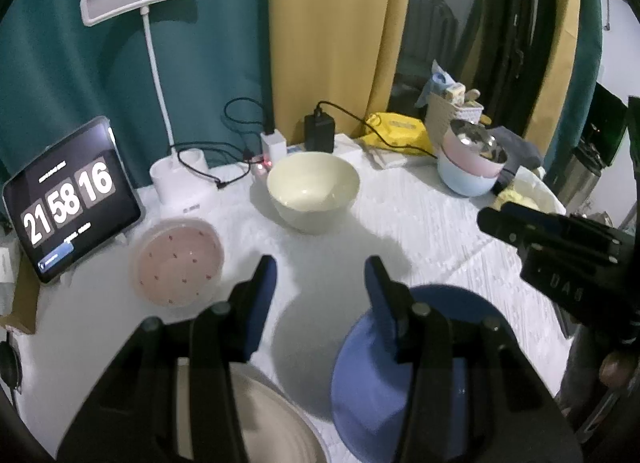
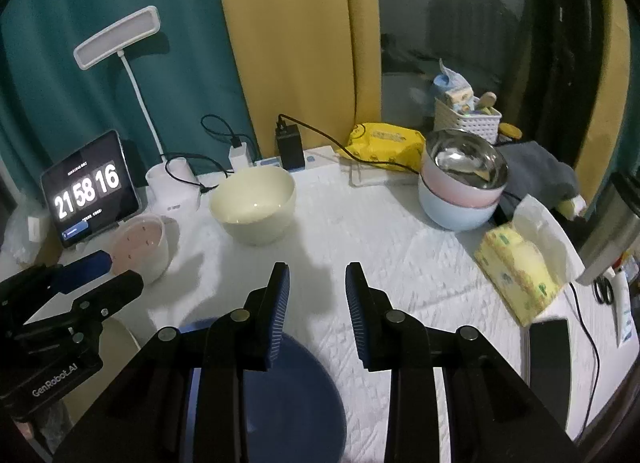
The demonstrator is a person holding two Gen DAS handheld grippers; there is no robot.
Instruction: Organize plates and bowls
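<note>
From the left wrist, the left gripper (image 1: 318,283) hangs above the white tablecloth (image 1: 420,223) with its blue-padded jaws standing apart and nothing between them. Under its right finger lies a blue plate (image 1: 368,375), flat on the cloth, and a beige plate (image 1: 272,423) shows under the gripper's body at the bottom edge. Ahead to the left sits a pink bowl (image 1: 176,263) with small red dots, just beside a tablet (image 1: 68,199) showing a clock. A cream bowl (image 1: 313,189) stands upright near the middle of the table. Further right, a steel bowl (image 1: 478,143) nests in a pink one, which nests in a pale blue one (a tidy stack of three). The right gripper (image 1: 532,239) enters from the right edge; its jaws cannot be read here.

From the right wrist, the right gripper (image 2: 316,295) also holds its jaws parted on empty air, over the cloth (image 2: 400,231). The blue plate (image 2: 288,403) lies beneath its left finger. The cream bowl (image 2: 253,203) stands ahead, the pink dotted bowl (image 2: 140,247) to the left by the tablet (image 2: 90,189), and the stacked bowls (image 2: 460,183) to the right. A yellow tissue pack (image 2: 516,271) lies near the right edge. The left gripper (image 2: 108,275) reaches in from the left, its fingers apart.
</note>
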